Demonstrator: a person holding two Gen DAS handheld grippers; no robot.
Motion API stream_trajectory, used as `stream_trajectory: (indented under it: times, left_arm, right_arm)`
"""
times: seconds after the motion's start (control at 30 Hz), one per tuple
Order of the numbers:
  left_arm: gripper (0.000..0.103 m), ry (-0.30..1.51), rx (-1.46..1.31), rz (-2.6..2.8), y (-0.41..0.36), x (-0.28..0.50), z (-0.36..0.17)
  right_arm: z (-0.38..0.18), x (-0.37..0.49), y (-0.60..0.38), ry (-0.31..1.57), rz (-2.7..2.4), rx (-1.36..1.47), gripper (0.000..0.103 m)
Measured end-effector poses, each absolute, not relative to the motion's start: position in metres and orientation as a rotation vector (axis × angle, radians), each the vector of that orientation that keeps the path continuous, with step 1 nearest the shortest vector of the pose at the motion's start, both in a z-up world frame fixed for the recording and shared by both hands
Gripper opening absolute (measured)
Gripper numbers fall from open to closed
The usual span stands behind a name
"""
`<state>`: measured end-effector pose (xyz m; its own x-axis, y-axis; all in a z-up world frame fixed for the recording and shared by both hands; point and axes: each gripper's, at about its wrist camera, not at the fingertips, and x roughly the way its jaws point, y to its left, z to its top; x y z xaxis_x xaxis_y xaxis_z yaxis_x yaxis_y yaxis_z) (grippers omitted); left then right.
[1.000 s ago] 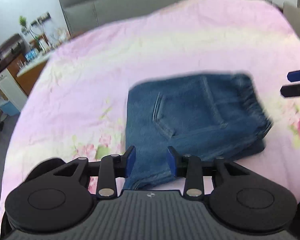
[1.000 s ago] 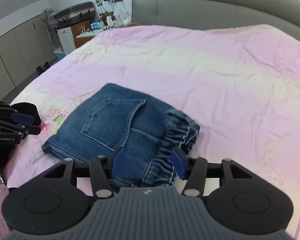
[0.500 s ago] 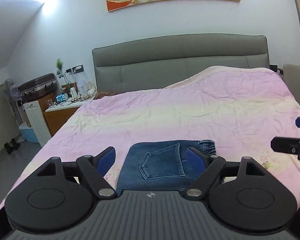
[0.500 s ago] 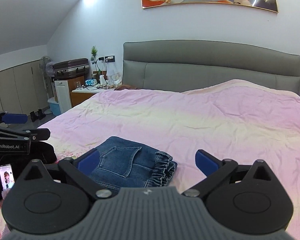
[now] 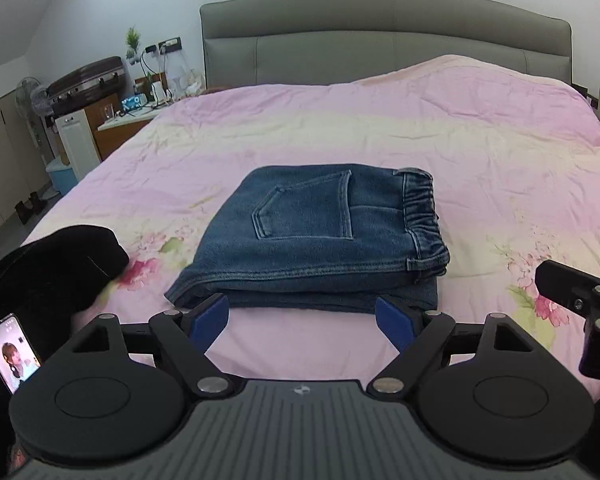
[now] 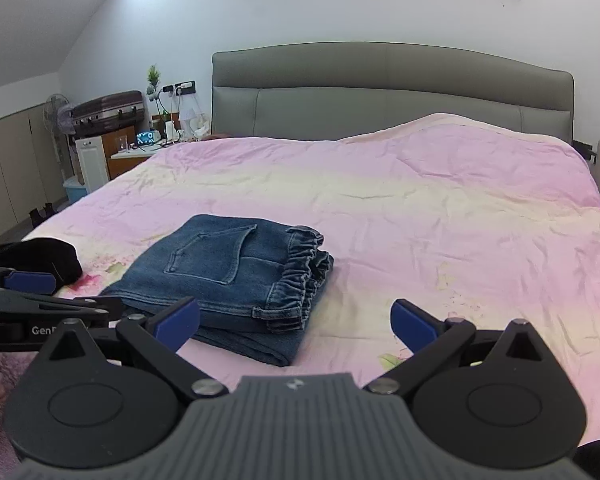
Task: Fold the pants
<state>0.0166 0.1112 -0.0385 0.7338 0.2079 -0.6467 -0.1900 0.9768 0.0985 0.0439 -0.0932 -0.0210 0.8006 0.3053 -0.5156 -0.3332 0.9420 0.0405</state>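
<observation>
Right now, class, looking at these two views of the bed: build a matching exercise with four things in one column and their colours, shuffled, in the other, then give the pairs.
Things:
1. folded jeans
2. bedspread
3. headboard
4. garment at the bed's left edge

Colours:
A. grey
B. black
C. blue
D. pink with flowers

Pairs: 1-C, 2-D, 3-A, 4-B

left claw jaws opening, empty; right claw wide, empty.

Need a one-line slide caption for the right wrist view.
Folded jeans lie on the pink bedspread; the open right gripper holds nothing.
</observation>
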Motion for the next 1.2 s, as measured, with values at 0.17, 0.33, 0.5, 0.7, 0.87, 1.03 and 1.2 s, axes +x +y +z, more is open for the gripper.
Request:
stream_trajectory:
  times: [0.17, 0.33, 0.5, 0.7, 0.87, 1.03, 1.2]
  left_arm:
    - [0.097, 0.751, 0.037, 0.210, 0.097, 0.017, -0.051]
    - [0.097, 0.748, 0.037, 0.203, 0.092, 0.021, -0.052]
    - [0.097, 0.739, 0.034, 0.208, 0.093, 0.021, -0.051]
    - [0.097, 0.739, 0.032, 0.204, 0.094, 0.021, -0.048]
    - [0.097, 0.740, 0.024, 0.205, 0.095, 0.021, -0.047]
    - [0.097, 0.739, 0.026, 0.203, 0.095, 0.022, -0.047]
    - [0.097, 0.740, 0.026, 0.201, 0.094, 0.021, -0.046]
  right_arm:
    - [-0.034, 0.054, -0.095, 0.576, 0.333, -0.050, 0.098]
    - [-0.034, 0.056, -0.099, 0.581, 0.333, -0.039, 0.098]
    - [-0.032, 0.053, -0.099, 0.578, 0.338, -0.046, 0.098]
    - [-0.030, 0.051, -0.100, 0.577, 0.341, -0.045, 0.098]
    - [-0.029, 0.049, -0.101, 0.574, 0.347, -0.046, 0.098]
    - [-0.029, 0.049, -0.102, 0.576, 0.348, -0.044, 0.098]
    - [-0.029, 0.050, -0.103, 0.576, 0.350, -0.043, 0.098]
